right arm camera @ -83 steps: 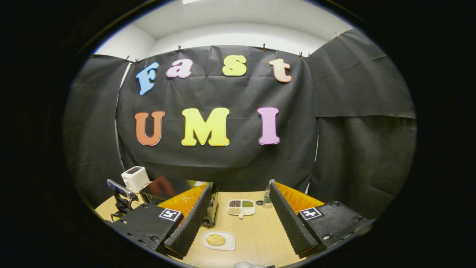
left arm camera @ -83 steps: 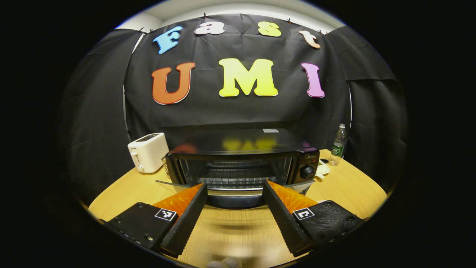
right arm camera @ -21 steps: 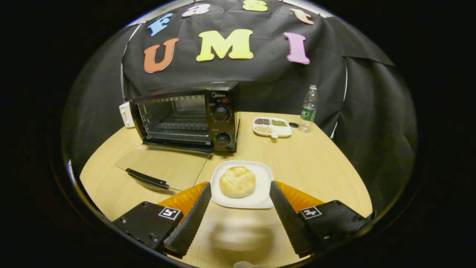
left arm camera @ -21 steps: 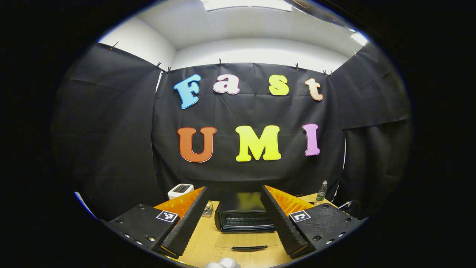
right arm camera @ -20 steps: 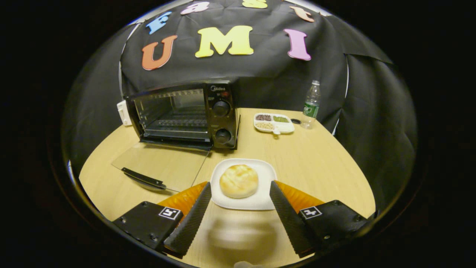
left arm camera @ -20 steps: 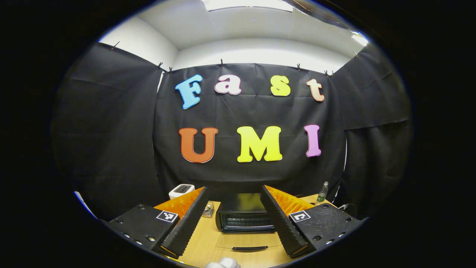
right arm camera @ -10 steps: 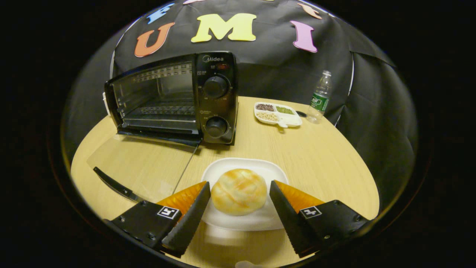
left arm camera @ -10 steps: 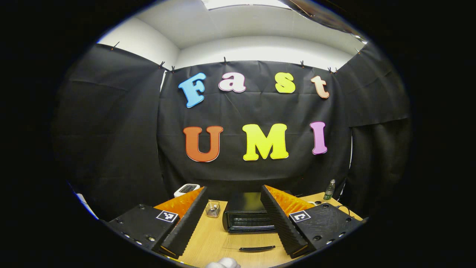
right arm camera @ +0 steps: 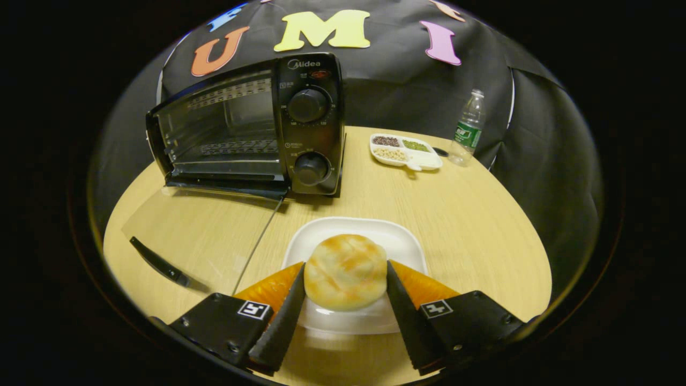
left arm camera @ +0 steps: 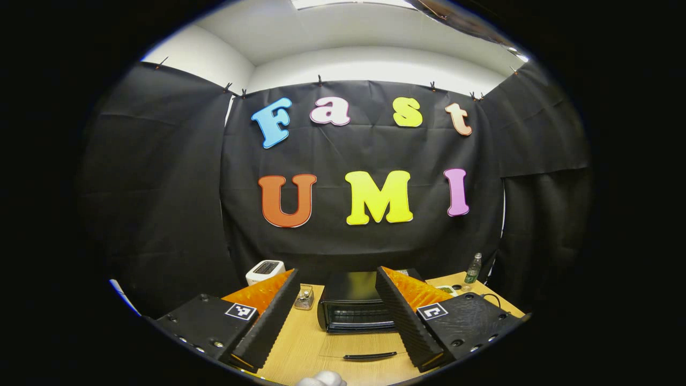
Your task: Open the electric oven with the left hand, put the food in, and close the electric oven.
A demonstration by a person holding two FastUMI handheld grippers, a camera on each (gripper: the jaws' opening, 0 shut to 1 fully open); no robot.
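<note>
R gripper (right arm camera: 345, 300): I have both fingers pressed on the bun (right arm camera: 345, 271), which sits on its plate (right arm camera: 403, 242), ready to lift. Oven (right arm camera: 252, 128) ahead-left, door (right arm camera: 198, 228) dropped flat, so cavity is clear for loading. L gripper (left arm camera: 336, 316): fingers wide, empty, parked back.

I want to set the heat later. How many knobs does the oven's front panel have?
2. On the oven, the upper knob sits near the panel's top and the lower knob sits directly below it, both right of the open cavity.
</note>
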